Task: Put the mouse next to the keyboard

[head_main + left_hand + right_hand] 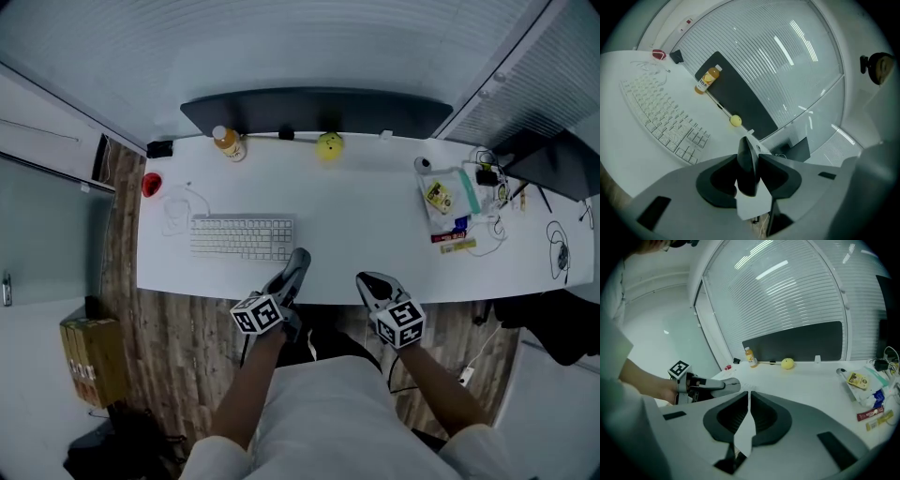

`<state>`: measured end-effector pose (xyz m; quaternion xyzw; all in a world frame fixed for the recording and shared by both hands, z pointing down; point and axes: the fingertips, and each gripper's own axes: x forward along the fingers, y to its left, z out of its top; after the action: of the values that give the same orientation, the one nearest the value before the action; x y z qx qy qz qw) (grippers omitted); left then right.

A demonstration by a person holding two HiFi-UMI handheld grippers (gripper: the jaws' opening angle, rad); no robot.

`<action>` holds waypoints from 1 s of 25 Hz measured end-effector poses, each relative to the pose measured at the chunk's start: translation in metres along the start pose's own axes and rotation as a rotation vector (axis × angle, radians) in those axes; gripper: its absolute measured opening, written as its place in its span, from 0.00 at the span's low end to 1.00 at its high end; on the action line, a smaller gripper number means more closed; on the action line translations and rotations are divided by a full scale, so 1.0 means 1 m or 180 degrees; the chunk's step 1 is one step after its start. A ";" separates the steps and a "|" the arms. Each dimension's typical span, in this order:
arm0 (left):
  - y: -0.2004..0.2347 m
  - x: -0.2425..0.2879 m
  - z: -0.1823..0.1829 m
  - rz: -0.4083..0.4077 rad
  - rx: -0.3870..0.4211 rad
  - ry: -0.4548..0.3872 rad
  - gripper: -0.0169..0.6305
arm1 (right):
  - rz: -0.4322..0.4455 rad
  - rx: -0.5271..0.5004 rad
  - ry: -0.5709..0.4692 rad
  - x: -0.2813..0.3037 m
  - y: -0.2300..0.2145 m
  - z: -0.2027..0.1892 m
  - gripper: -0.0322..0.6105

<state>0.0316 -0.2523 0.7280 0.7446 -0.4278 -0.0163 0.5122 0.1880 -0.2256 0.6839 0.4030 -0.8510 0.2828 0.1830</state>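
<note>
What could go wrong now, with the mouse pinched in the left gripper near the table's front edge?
The left gripper seems to hold the mouse on edge in a narrow pinch, so it might slip or land tipped. Released too near the edge of the table, it could drop to the floor. The keyboard lies close by and could get nudged.

My worktop (375,216) and keyboard (242,237) are white, the bottle (228,143) orange, the round thing (329,145) yellow, the mouse (747,164) black. Black-and-white square markers pattern my cubes (257,314); the floor (187,347) is brown wood-grain.
</note>
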 end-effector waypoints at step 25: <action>0.070 0.114 -0.039 0.0486 0.0215 0.0247 0.25 | -0.0250 0.0325 0.0378 0.026 -0.010 -0.037 0.11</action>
<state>0.0785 -0.3050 0.8477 0.7267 -0.4634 0.0661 0.5027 0.1830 -0.2229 0.7296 0.4274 -0.8066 0.3418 0.2233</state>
